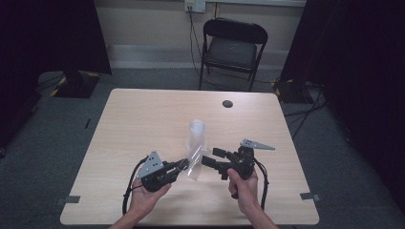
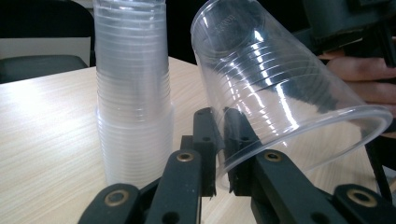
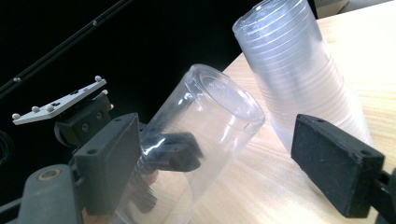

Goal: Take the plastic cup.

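A stack of clear plastic cups [image 1: 197, 133] stands upside down near the middle of the table [image 1: 138, 124]. Just in front of it my left gripper [image 1: 184, 164] is shut on the rim wall of a single clear cup [image 1: 196, 166], which is tilted with its base up and away. In the left gripper view the jaws [image 2: 219, 126] pinch that cup [image 2: 280, 84], with the stack [image 2: 133, 93] to its left. My right gripper [image 1: 213, 157] is open and points at the cup from the right. In the right gripper view [image 3: 224, 158] the cup [image 3: 205, 121] lies between the wide jaws, clear of the right pad [image 3: 336, 163], with the stack [image 3: 294, 70] behind.
A black folding chair [image 1: 232, 50] stands beyond the table's far edge. A round cable hole [image 1: 227, 103] sits in the tabletop at the far right. Dark curtains hang on both sides. Bare wood lies to the left and right of the cups.
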